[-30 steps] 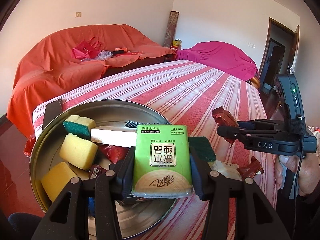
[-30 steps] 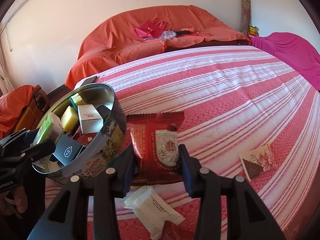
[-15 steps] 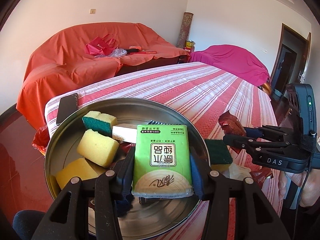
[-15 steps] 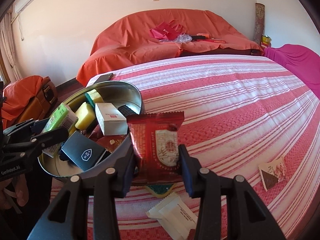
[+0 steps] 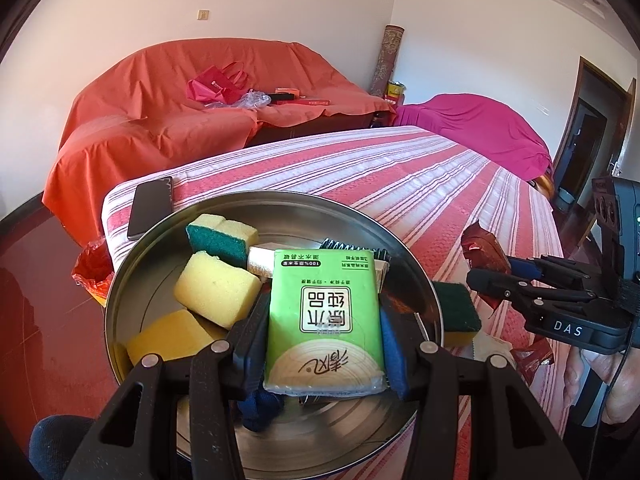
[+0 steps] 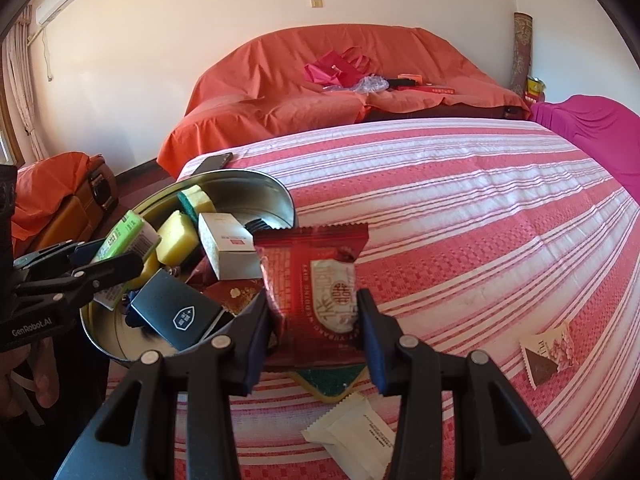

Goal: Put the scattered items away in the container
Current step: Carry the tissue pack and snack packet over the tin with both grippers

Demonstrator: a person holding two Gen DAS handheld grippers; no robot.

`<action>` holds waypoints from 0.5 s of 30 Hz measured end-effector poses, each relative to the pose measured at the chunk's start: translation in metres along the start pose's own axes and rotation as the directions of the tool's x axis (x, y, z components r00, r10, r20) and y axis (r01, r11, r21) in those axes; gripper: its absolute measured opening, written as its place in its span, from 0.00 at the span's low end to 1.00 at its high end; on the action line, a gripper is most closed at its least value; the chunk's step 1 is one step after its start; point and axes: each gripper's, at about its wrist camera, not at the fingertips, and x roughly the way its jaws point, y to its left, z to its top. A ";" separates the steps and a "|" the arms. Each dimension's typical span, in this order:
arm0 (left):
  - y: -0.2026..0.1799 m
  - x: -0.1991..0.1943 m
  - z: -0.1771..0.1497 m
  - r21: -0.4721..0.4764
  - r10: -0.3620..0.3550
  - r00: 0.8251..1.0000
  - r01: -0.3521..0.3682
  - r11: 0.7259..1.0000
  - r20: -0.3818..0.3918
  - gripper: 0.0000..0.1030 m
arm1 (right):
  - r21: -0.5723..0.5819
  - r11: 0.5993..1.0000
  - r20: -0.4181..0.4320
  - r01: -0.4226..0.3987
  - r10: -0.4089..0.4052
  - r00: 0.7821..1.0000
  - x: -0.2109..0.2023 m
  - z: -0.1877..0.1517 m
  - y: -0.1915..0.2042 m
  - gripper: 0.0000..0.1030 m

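Observation:
My left gripper is shut on a green tissue pack and holds it above the round metal tin. The tin holds yellow sponges, a white box and a dark box. My right gripper is shut on a red snack packet, held just right of the tin's rim. A green-and-yellow sponge, a white sachet and a brown-and-white packet lie on the striped cloth.
A black phone lies at the table's far left corner behind the tin. An orange-covered sofa and a magenta-covered chair stand beyond the table. The striped table top stretches right.
Both grippers have risen and moved over or toward the tin. The tissue pack now hangs above the tin's middle, and the red packet has come up beside its rim.

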 end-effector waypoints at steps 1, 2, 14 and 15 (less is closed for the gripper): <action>0.001 0.000 0.000 -0.003 0.003 1.000 -0.003 1.000 0.000 0.50 | -0.001 1.000 0.001 0.001 -0.001 1.000 0.000 0.000 0.000 0.41; 0.003 0.000 0.000 -0.007 0.005 1.000 -0.005 1.000 0.000 0.50 | 0.001 1.000 0.001 0.001 -0.001 1.000 0.000 0.000 0.000 0.41; 0.020 0.002 0.002 -0.054 0.038 0.999 -0.038 0.998 -0.008 0.50 | -0.014 1.000 0.016 -0.015 0.015 1.000 0.000 0.005 0.009 0.41; 0.021 0.002 0.002 -0.057 0.041 0.999 -0.041 0.998 -0.008 0.50 | -0.015 1.000 0.017 -0.017 0.017 1.000 0.001 0.006 0.010 0.41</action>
